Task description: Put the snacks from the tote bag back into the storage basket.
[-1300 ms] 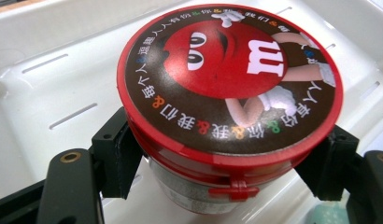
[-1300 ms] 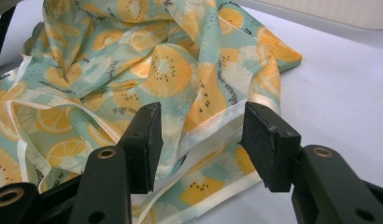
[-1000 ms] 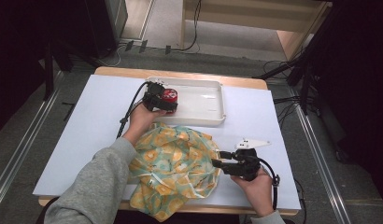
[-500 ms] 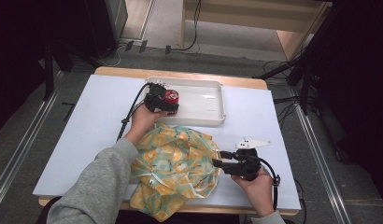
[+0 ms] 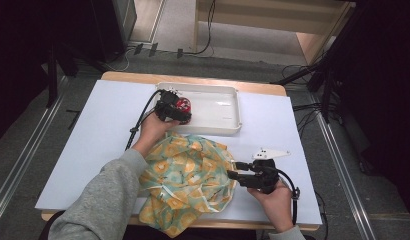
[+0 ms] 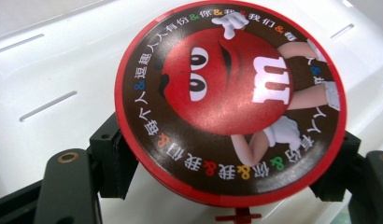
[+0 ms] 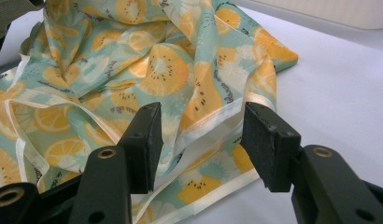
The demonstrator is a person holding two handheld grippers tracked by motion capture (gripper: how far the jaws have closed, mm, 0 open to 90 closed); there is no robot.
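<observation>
Gripping a round red tin [image 6: 229, 100] over the white tray [image 5: 228, 107], left hand-held gripper [image 5: 175, 107]; right hand-held gripper [image 5: 238, 170] open at the cloth [image 5: 188, 175].

The round red tin lid [image 6: 229, 100] bore a white "m" on a red character, ringed by Chinese characters and coloured ampersands.

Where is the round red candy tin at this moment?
The round red candy tin is held between the jaws of the left gripper, over the left part of the white tray, just beyond the fruit-print cloth.
</observation>
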